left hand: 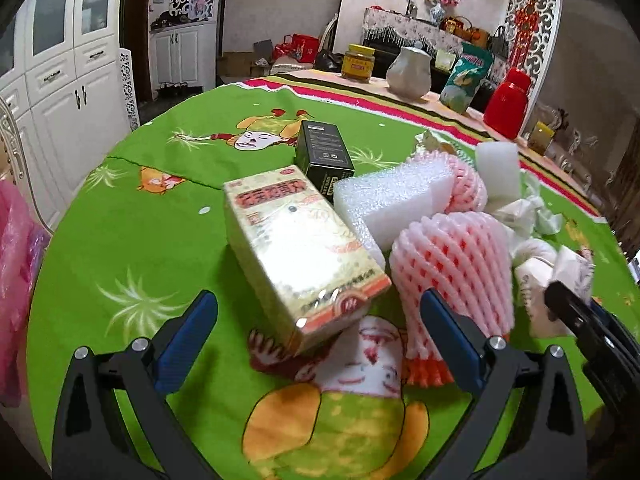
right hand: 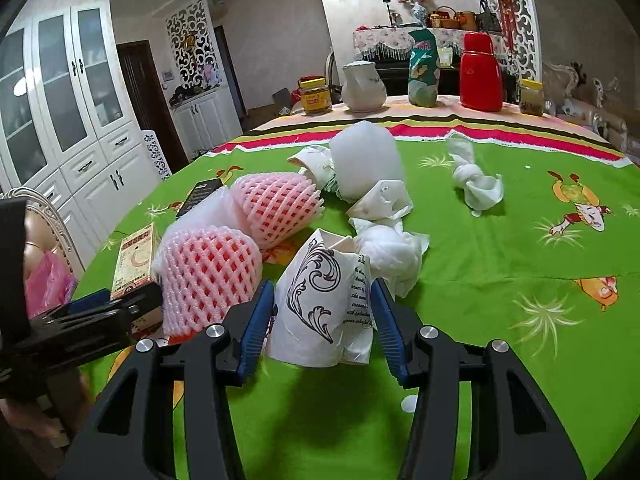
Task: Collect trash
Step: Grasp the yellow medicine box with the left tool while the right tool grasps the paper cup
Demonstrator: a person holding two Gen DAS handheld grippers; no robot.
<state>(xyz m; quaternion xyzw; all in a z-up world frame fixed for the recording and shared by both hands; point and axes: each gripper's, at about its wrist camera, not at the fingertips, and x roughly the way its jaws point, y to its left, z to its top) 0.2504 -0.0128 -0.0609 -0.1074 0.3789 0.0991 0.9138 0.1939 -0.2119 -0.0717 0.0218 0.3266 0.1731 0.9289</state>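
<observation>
The paper cup, crushed and printed with a black scroll, sits on the desk between the blue pads of the right tool, which is clamped on its two sides. Just beyond the cup lies a crumpled tissue, and beyond that more white wrappers and a white foam sleeve. To the left of this tool are two pink foam nets, one behind the other, and well off to the right lies a knotted tissue. The left tool hangs over the desk with its fingers wide apart and nothing pressed between them; the near end of a cream carton lies between and just ahead of its fingertips, apart from both. Past the carton stands a black box, and right of the carton a white foam block leans against the pink nets, the nearer of which stands just beside this tool's right finger. At the far right of the left view the cup shows with the right tool's black tip against it. Jars, a white jug and a red flask stand at the desk's far edge.
</observation>
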